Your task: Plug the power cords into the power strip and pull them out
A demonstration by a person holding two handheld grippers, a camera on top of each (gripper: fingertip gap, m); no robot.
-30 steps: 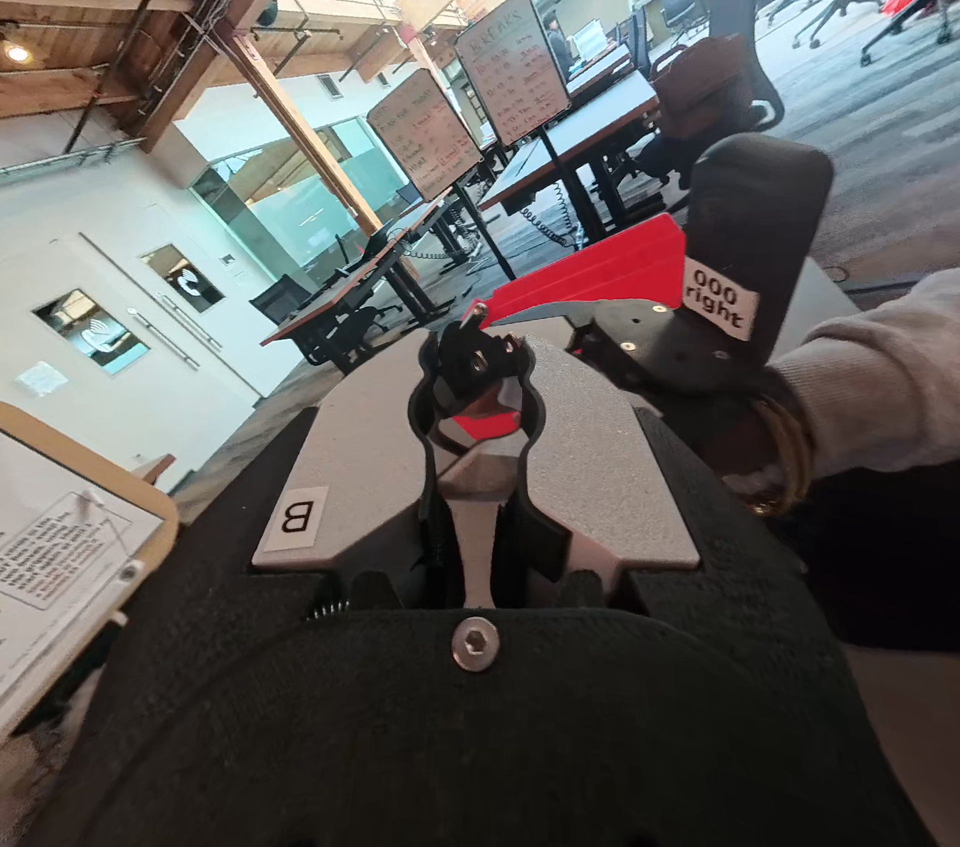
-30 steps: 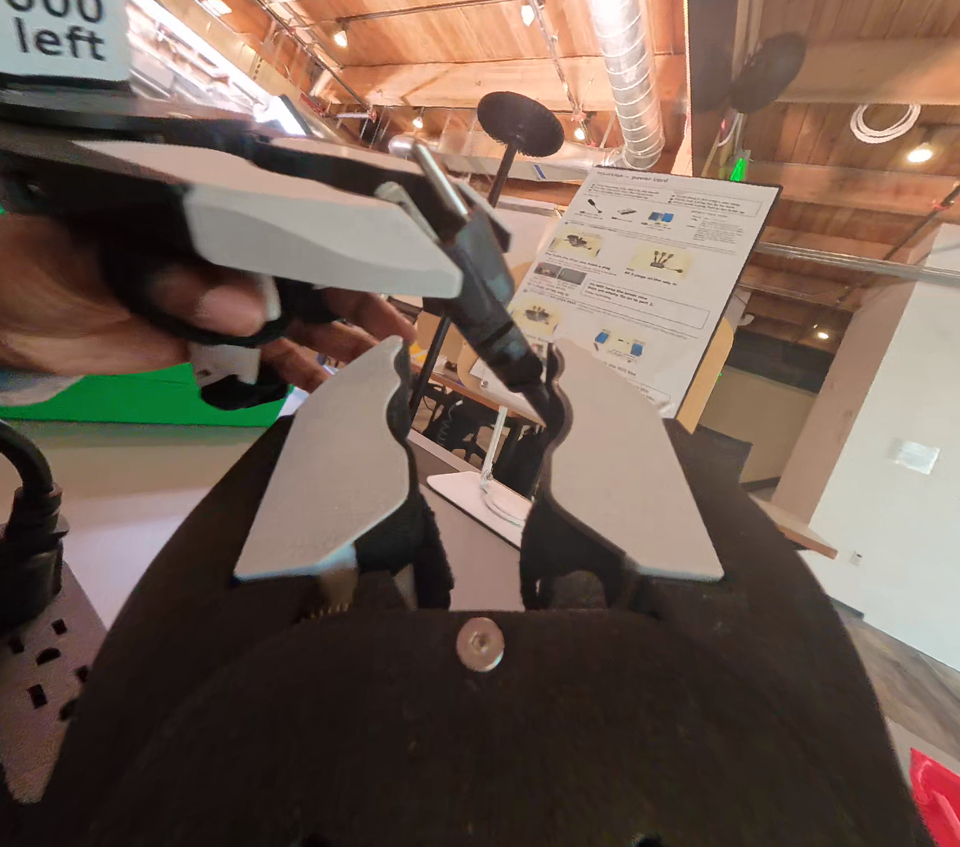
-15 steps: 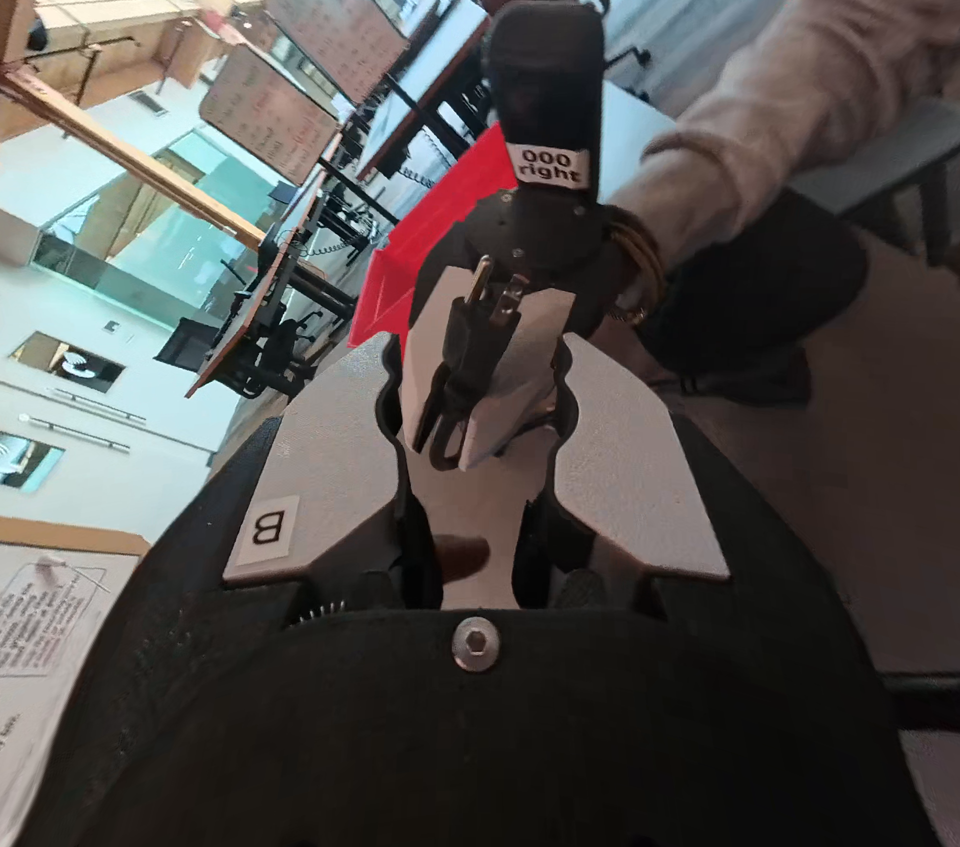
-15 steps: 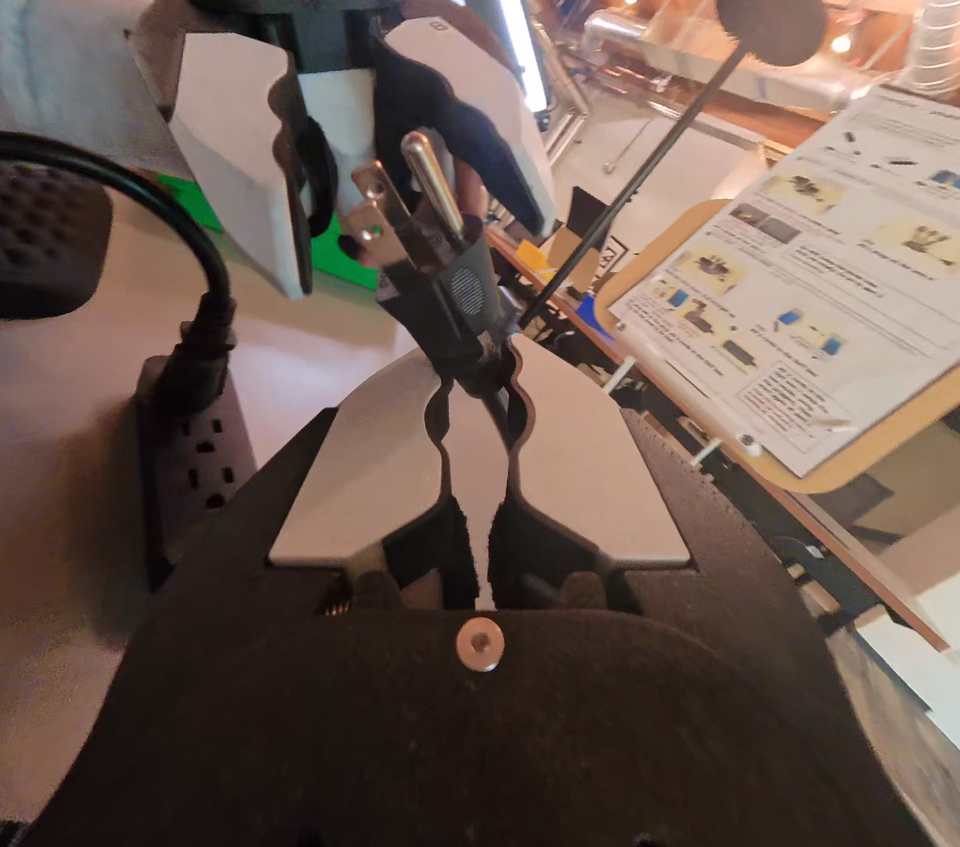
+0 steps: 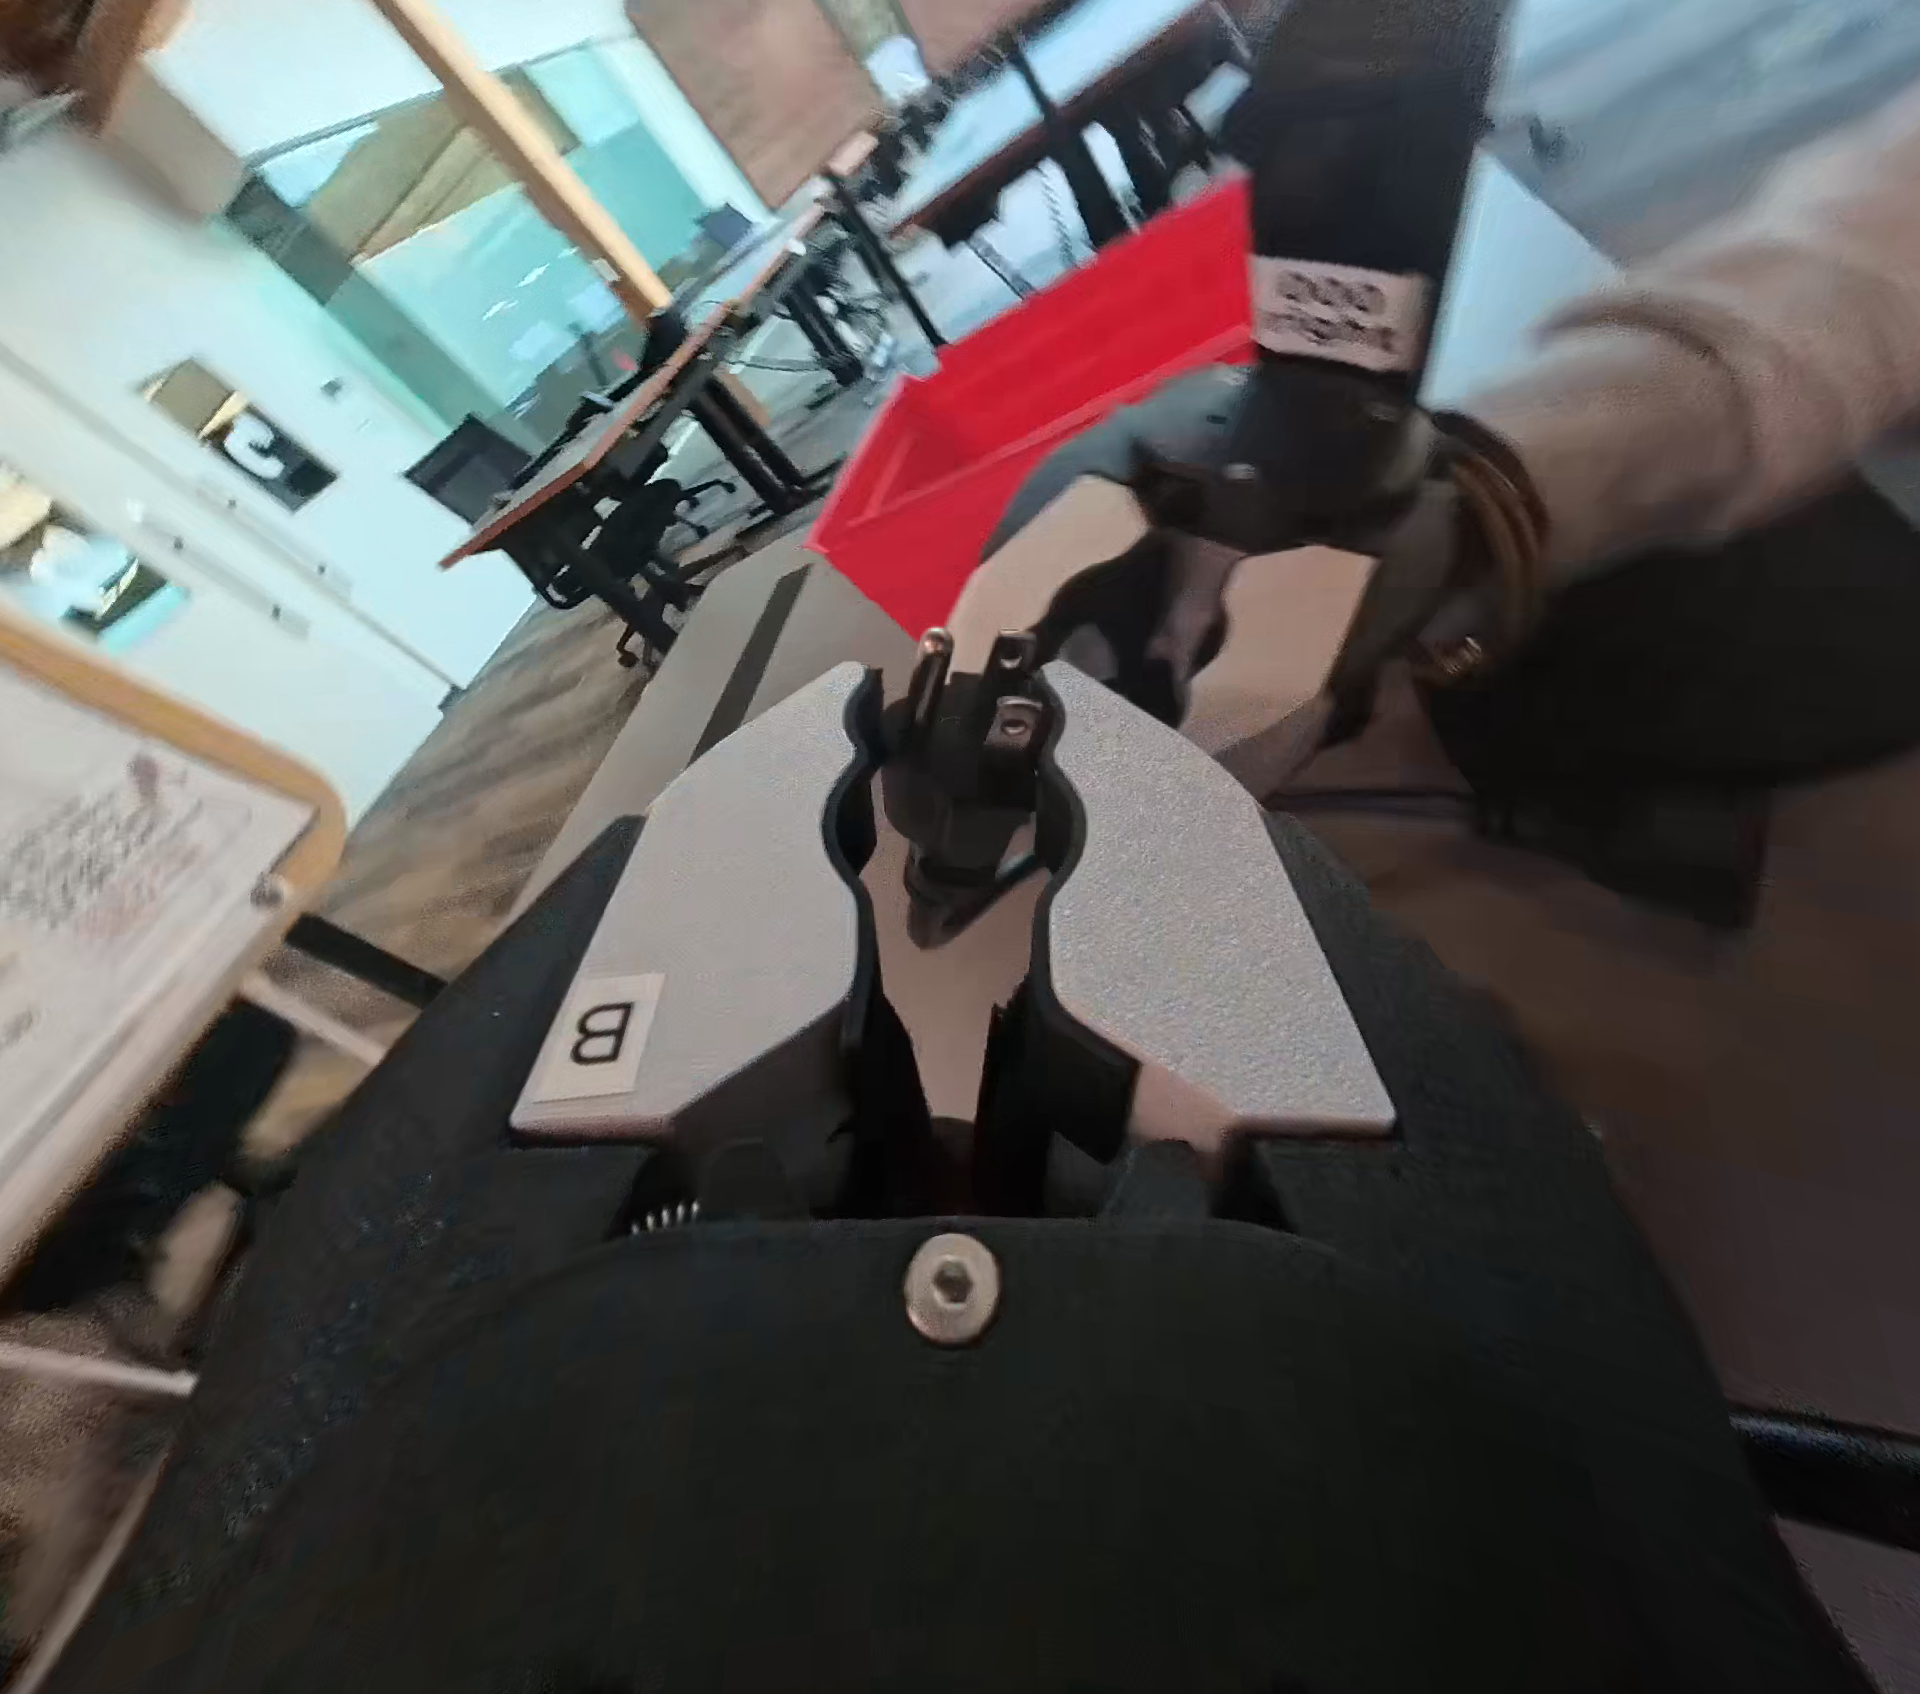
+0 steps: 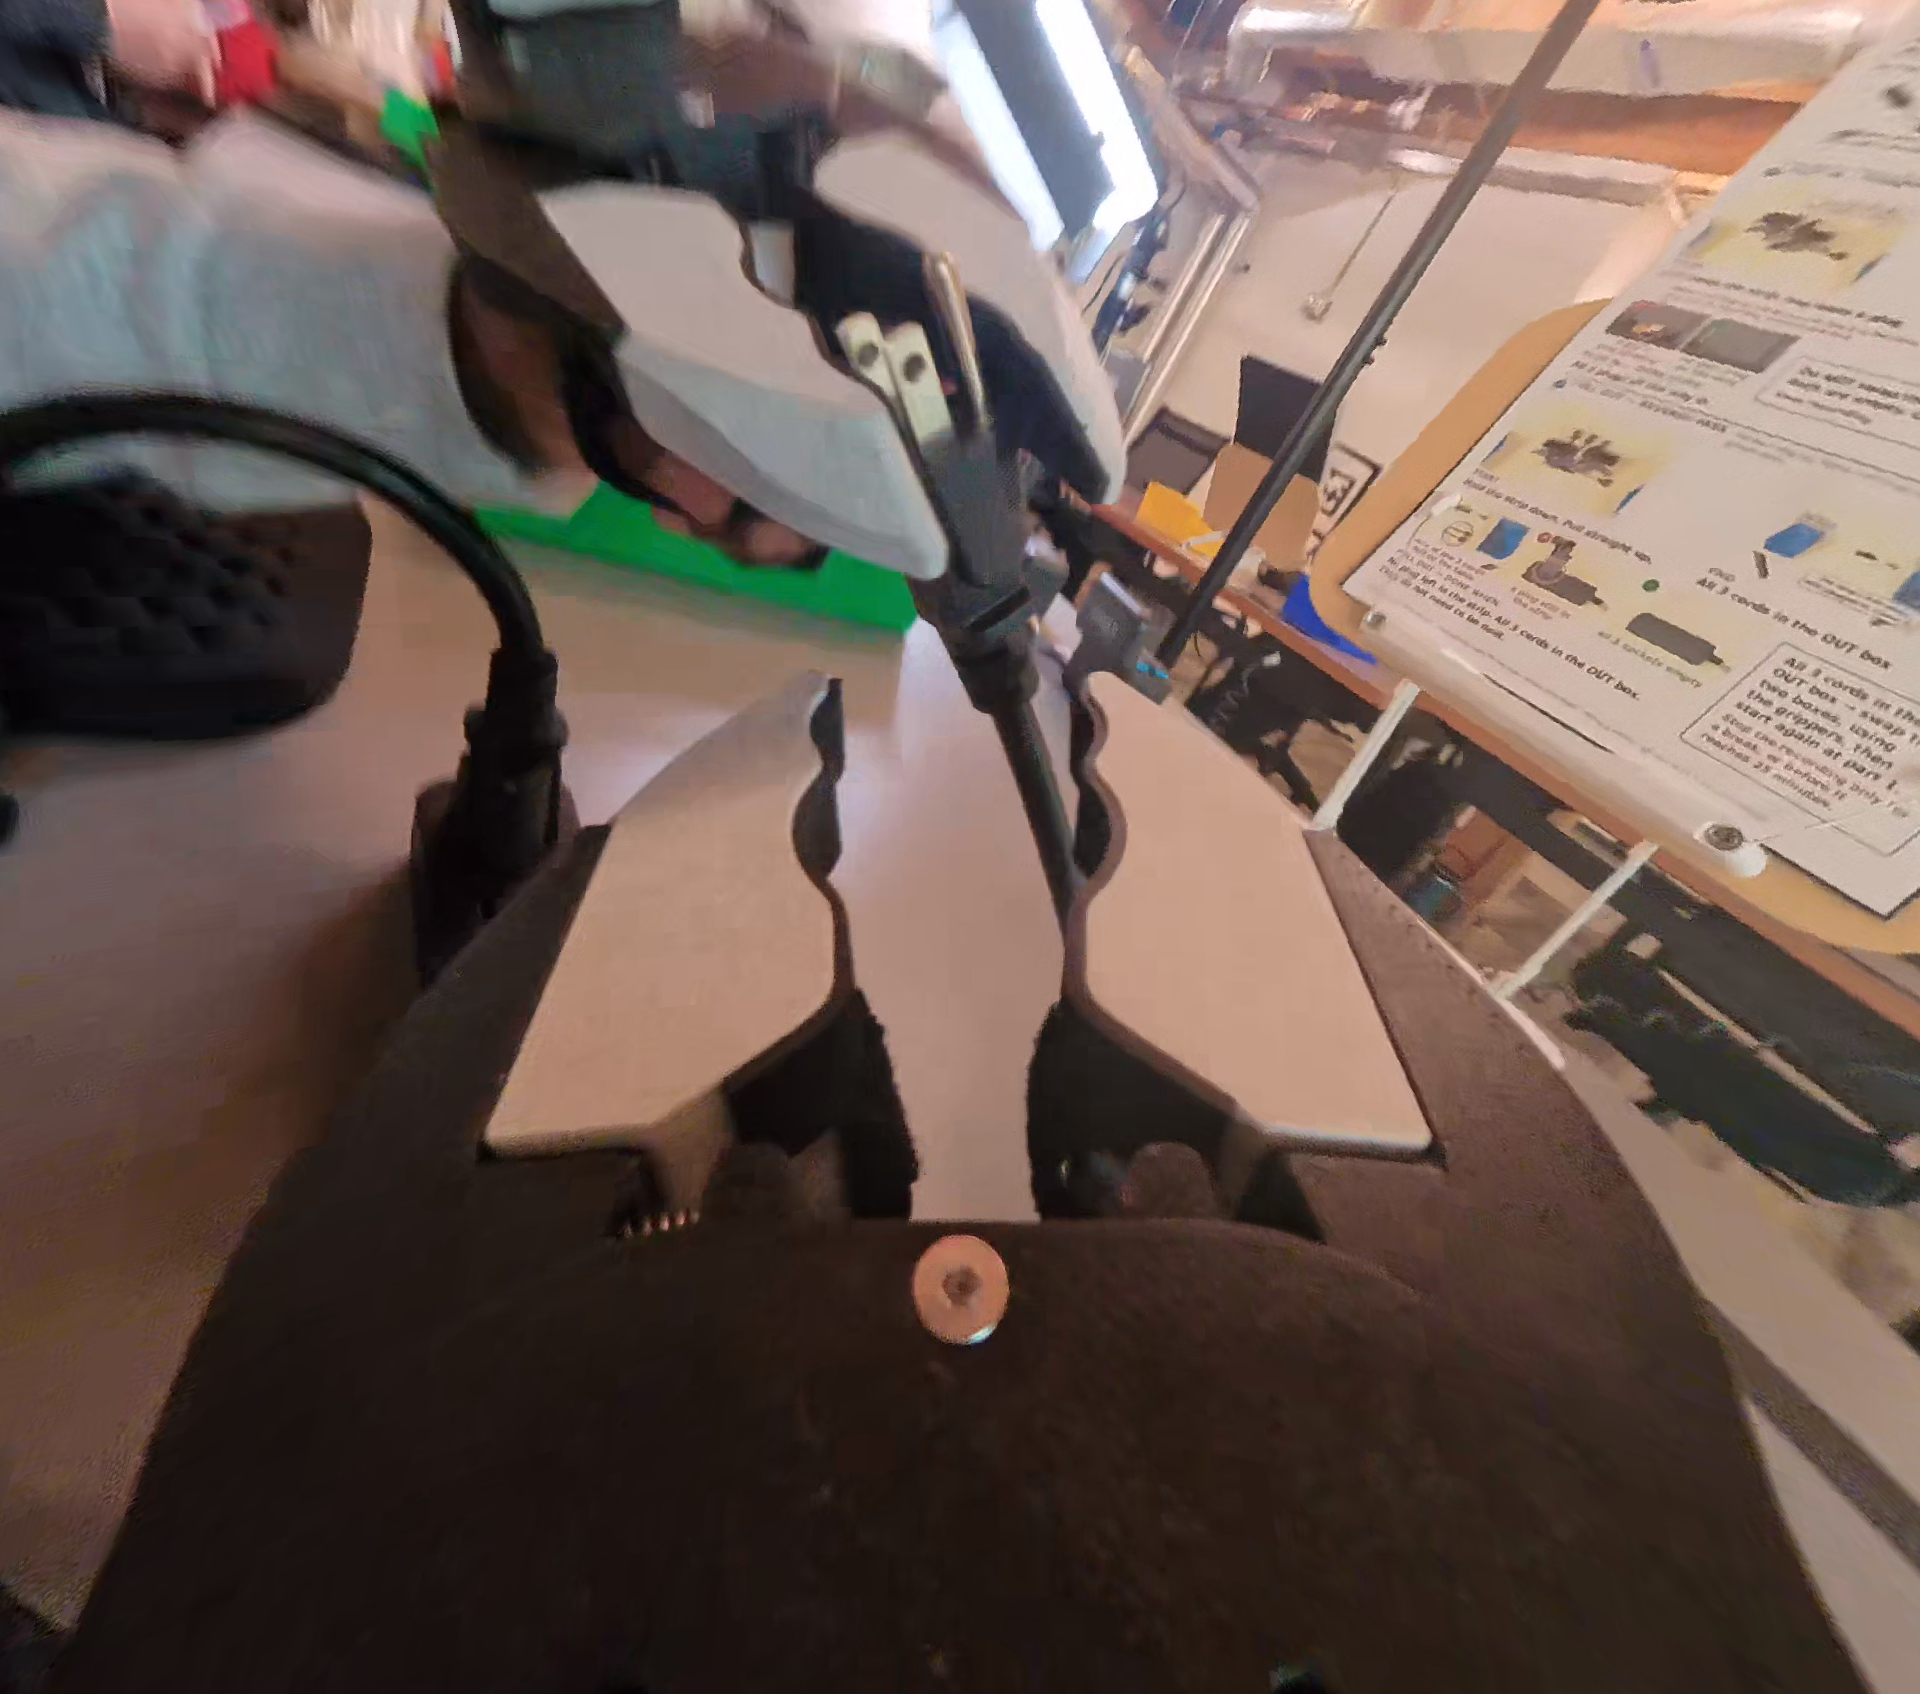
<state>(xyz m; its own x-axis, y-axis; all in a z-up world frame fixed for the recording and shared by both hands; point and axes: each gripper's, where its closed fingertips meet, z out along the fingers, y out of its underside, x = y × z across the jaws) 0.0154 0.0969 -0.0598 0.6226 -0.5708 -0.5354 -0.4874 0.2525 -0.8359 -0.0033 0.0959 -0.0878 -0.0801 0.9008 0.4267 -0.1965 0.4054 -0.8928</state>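
With left tongs (image 5: 961,745) clamped on plug (image 5: 961,771) and right tongs (image 6: 951,709) slack round its cord (image 6: 1039,771), plug cd twist off-line w/ strip.

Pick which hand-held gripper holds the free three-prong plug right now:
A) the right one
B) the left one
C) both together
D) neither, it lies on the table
B: the left hand-held gripper is closed on the plug, prongs pointing forward, while the right hand-held gripper is open with the cord running between its fingers.
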